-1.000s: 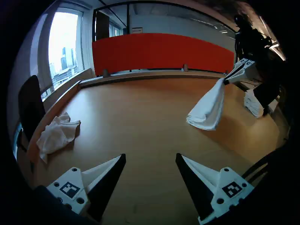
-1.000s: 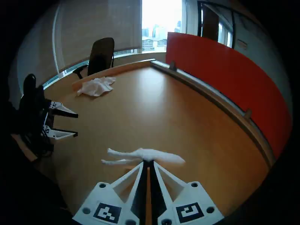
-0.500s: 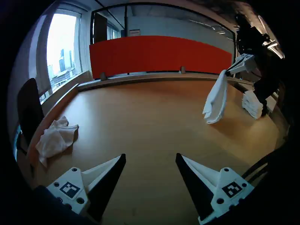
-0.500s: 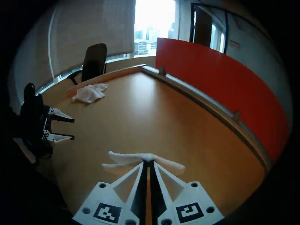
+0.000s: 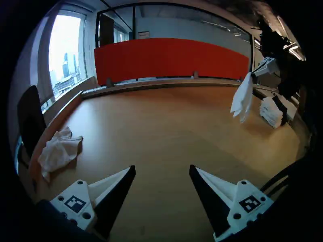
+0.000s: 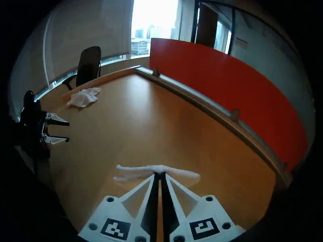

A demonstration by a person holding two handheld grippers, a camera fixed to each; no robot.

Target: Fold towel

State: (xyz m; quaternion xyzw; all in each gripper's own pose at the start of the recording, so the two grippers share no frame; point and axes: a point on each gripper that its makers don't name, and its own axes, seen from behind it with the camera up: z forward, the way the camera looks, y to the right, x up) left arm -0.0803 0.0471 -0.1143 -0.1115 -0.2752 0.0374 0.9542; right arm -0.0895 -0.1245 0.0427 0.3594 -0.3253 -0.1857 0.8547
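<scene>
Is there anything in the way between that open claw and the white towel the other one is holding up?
Nothing visible. Only bare table lies between the left claw and the towel hanging from the right claw. The crumpled cloth lies well off to one side.

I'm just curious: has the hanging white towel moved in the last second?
Yes. In the left gripper view the towel has risen and shifted right, closer to the folded stack on the table.
</scene>
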